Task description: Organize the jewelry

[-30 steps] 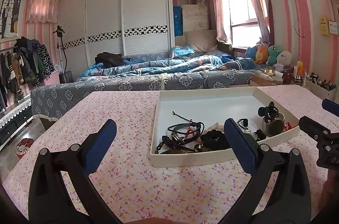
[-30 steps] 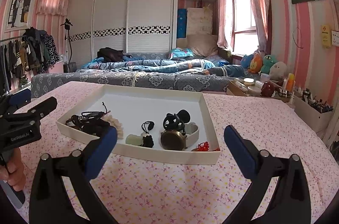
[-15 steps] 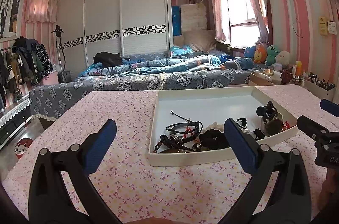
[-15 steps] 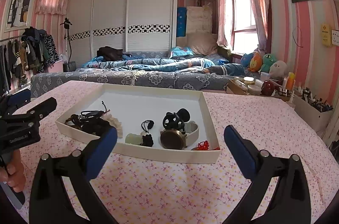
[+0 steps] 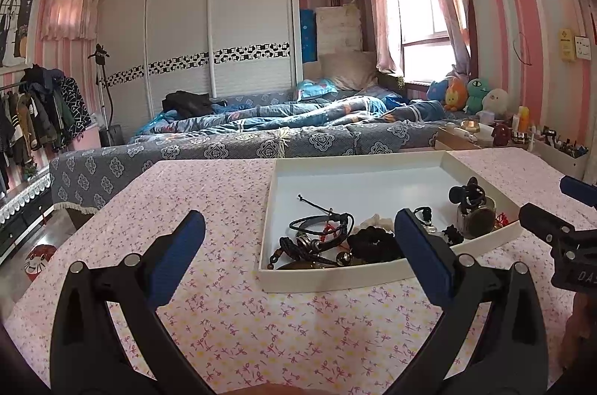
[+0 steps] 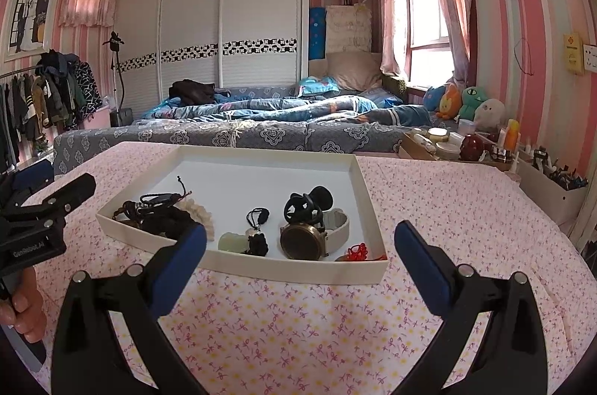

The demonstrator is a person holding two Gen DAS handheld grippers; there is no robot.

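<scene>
Jewelry (image 6: 238, 223) lies in a white tray (image 6: 294, 270) on the pink flowered tabletop (image 6: 447, 208). Left gripper (image 5: 298, 257) and right gripper (image 6: 300, 258) hover before it, jaws wide apart and empty.

Two handheld grippers hover side by side, both pointing forward and level. The left gripper (image 5: 298, 257) has its blue-padded fingers (image 5: 175, 257) spread wide with nothing between them. The right gripper (image 6: 300, 264) is spread just as wide and equally empty, blue pads (image 6: 421, 266) facing inward. A hand (image 6: 24, 311) grips the left tool's handle at the edge of the right wrist view, fingers curled round it.
</scene>
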